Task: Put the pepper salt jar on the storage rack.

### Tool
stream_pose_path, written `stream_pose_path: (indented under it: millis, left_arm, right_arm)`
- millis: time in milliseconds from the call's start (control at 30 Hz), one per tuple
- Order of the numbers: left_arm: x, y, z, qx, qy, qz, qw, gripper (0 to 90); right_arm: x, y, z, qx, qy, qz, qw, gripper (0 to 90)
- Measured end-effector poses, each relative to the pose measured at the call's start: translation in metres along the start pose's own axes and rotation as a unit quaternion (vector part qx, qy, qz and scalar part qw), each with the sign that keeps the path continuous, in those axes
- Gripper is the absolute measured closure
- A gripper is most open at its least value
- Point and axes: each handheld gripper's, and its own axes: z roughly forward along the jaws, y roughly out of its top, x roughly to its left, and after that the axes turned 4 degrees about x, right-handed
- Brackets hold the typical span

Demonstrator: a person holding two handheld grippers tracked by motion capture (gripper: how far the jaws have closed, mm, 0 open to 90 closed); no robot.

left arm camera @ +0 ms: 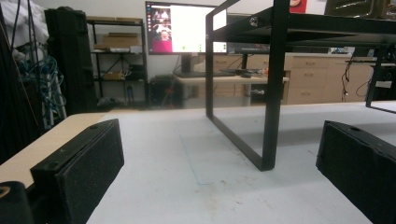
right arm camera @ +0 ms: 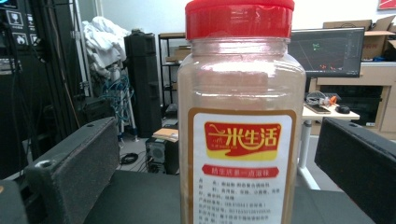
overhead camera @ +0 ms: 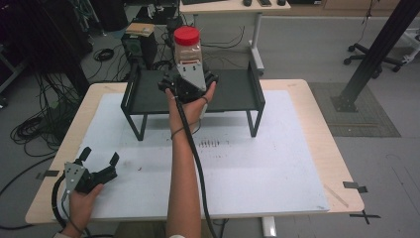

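Observation:
A clear plastic jar [overhead camera: 187, 47] with a red lid and brownish powder inside stands upright on a black metal shelf [overhead camera: 233, 90] at the far middle of the table. My right gripper [overhead camera: 188, 79] is at the jar, held over the shelf top. In the right gripper view the jar [right arm camera: 240, 140] stands between the jaws of the right gripper [right arm camera: 217, 154] with a gap on each side, so it is open. My left gripper [overhead camera: 100, 156] rests open at the near left of the table, nothing between its fingers.
A white mat [overhead camera: 247, 158] covers most of the wooden table [overhead camera: 317, 114]. In the left gripper view the shelf leg [left arm camera: 273, 93] stands ahead of the left gripper [left arm camera: 219, 158]. A desk, cables and dark equipment lie beyond the table.

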Motion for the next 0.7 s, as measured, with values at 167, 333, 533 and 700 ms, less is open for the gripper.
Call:
stream_pose_path:
  millis: [167, 333, 533, 700]
  left_arm:
    - [0.0, 0.0, 0.0, 0.0, 0.001, 0.0, 1.0, 1.2]
    - [0.0, 0.0, 0.0, 0.0, 0.002, 0.001, 1.0, 1.2]
    - [0.0, 0.0, 0.0, 0.0, 0.003, 0.002, 1.0, 1.2]
    - [0.0, 0.0, 0.0, 0.0, 0.003, 0.001, 1.0, 1.2]
  right_arm:
    - [-0.003, -0.001, -0.011, 0.0, 0.009, 0.004, 1.0, 0.0]
    - [-0.007, -0.003, -0.023, 0.002, 0.023, 0.006, 0.9997, 0.0]
    - [-0.01, -0.007, -0.036, 0.005, 0.03, 0.004, 0.9995, 0.0]
    - [-0.011, -0.009, -0.044, 0.005, 0.033, 0.0, 0.9995, 0.0]
